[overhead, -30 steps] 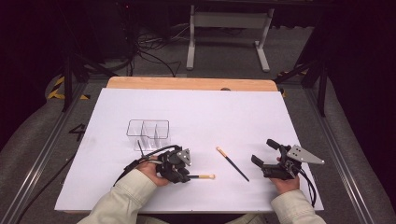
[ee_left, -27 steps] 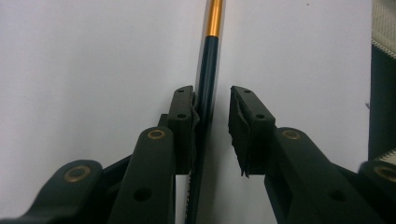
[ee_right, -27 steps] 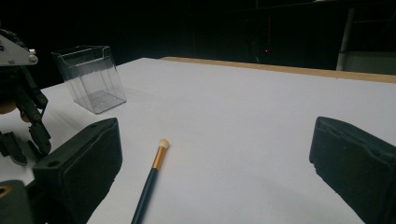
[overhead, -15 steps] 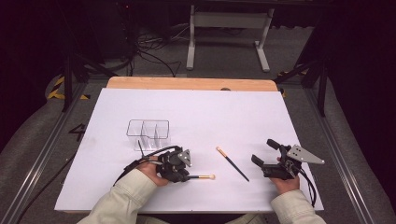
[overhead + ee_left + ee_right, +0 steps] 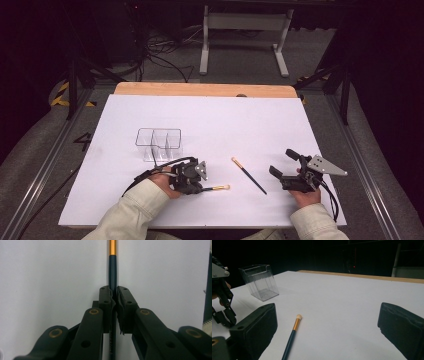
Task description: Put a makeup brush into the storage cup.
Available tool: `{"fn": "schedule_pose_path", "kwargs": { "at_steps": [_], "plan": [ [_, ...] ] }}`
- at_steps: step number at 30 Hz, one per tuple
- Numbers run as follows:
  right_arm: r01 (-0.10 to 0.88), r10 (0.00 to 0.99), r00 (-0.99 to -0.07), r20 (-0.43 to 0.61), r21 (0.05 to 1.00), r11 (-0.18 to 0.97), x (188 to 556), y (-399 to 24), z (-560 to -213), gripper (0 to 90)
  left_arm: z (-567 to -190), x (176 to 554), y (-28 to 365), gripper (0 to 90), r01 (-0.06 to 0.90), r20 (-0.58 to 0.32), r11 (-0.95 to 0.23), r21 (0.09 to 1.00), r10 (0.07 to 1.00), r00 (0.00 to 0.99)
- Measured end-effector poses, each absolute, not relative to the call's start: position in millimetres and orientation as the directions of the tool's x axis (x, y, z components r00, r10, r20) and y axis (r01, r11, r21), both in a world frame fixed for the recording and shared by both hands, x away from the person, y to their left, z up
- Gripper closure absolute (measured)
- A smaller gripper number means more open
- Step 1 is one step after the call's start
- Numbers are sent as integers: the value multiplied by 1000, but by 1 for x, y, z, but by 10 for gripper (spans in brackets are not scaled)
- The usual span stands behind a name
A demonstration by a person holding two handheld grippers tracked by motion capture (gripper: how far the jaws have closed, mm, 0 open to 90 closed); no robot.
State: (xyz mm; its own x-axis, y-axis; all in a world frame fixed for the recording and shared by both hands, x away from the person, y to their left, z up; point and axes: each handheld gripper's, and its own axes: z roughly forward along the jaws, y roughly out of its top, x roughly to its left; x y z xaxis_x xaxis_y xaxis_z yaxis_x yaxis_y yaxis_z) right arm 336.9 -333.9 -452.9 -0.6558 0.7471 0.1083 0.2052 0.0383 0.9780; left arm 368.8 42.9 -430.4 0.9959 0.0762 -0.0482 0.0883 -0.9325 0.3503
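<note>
Brush (image 5: 112,270) lay on white counter (image 5: 260,125), pinched by left hand-held gripper (image 5: 196,184); we saw right hand-held gripper (image 5: 285,165) spread wide near second brush (image 5: 249,175). Clear organizer (image 5: 159,144) stood behind.

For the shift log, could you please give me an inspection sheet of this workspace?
Surface: white sheet over a wooden table.
Job's things: clear divided organizer, upright; one brush lying loose; a second brush held.
Clutter: nothing seen.
Grippers: left hand-held gripper shut on the second brush; right hand-held gripper open, beside the loose brush.
Cables: gripper cable loops near the organizer.
Surroundings: dark floor, metal stand behind.
</note>
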Motion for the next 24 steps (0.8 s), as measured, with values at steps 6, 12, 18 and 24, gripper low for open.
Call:
{"fn": "schedule_pose_path", "kwargs": {
  "at_steps": [6,12,18,24],
  "plan": [
    [205,747,-655,108,978,38,337,-334,-453,28,-429,369,39,822,96,-53,-941,325,83,995],
    [205,748,-655,108,978,39,337,-334,-453,28,-427,369,32,822,86,-41,-957,277,78,996],
    [205,748,-655,108,978,39,337,-334,-453,28,-426,370,27,823,91,-45,-966,244,82,996],
    [205,748,-655,108,978,38,337,-334,-453,28,-425,369,24,823,95,-39,-970,222,89,995]
  ]
}}
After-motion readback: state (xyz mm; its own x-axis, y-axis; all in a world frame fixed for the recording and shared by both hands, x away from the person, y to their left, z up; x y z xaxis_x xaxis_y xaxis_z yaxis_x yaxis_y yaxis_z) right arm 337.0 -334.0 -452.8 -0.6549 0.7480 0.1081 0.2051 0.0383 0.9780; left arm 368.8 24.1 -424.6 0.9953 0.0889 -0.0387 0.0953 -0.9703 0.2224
